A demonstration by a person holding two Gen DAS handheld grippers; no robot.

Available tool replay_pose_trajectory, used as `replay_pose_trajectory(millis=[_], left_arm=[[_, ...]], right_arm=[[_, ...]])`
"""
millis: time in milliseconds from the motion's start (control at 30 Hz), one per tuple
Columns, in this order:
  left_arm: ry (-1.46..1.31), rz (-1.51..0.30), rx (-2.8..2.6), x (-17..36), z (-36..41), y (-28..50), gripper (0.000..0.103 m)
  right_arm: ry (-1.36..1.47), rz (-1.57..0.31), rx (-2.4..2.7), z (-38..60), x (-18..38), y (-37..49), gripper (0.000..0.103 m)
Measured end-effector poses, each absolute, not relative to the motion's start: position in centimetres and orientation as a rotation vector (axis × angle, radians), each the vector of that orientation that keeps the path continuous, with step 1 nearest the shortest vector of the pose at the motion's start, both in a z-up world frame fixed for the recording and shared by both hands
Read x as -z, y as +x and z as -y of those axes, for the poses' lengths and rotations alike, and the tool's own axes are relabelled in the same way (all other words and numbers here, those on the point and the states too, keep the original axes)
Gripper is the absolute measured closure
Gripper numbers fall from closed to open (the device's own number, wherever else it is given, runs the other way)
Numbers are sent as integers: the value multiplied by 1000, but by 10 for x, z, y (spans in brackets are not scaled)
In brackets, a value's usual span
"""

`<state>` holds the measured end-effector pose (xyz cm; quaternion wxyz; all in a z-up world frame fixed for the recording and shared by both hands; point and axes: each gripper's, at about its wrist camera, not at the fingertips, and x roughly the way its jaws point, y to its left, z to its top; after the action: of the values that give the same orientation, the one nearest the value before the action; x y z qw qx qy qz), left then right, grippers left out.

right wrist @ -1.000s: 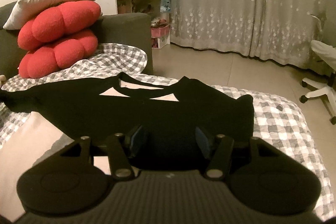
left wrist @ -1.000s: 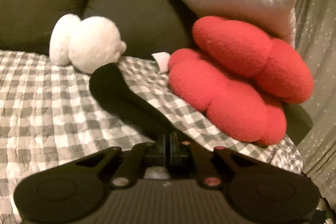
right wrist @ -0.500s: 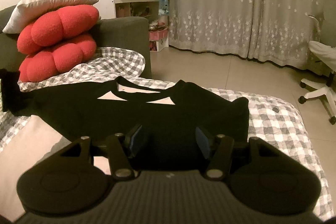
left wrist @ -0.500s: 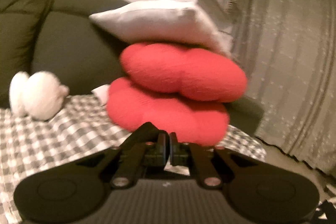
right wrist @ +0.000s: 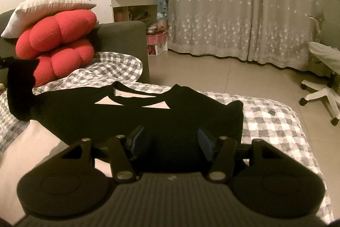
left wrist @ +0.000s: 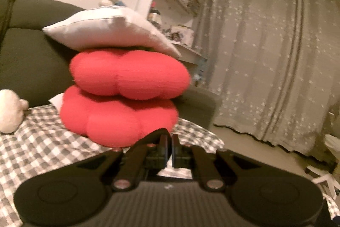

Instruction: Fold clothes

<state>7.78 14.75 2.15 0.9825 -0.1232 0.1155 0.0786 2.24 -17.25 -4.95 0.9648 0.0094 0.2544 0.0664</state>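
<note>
A black shirt (right wrist: 148, 118) lies flat on the checked blanket (right wrist: 272, 120), neckline toward the far side. Its left sleeve (right wrist: 21, 88) is pulled up off the blanket at the left edge of the right wrist view. My left gripper (left wrist: 169, 148) is shut on that sleeve; a fold of black fabric (left wrist: 156, 134) shows at its fingertips. My right gripper (right wrist: 171, 142) hovers open over the lower middle of the shirt, with nothing between its blue pads (right wrist: 137, 139).
Two red cushions (left wrist: 127, 99) and a white pillow (left wrist: 106, 33) are stacked against the dark sofa arm (right wrist: 121, 42). A white plush (left wrist: 9, 114) sits at the left. A pale cloth (right wrist: 31, 148) lies under the shirt. An office chair (right wrist: 323, 86) stands on the floor at the right.
My left gripper has risen and swung right with the sleeve, lifting it off the blanket. The right gripper has stayed open and barely moved.
</note>
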Motion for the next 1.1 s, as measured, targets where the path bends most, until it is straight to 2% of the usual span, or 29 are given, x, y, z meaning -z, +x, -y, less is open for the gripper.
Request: replay_pose_trajectory(millis=[500, 1100], left_arm=[[-196, -289, 6, -20, -81, 83, 100], [-21, -466, 245, 15, -4, 92, 100]], right_arm=[[19, -513, -126, 183, 49, 18, 44], [15, -553, -163, 179, 49, 20, 44]])
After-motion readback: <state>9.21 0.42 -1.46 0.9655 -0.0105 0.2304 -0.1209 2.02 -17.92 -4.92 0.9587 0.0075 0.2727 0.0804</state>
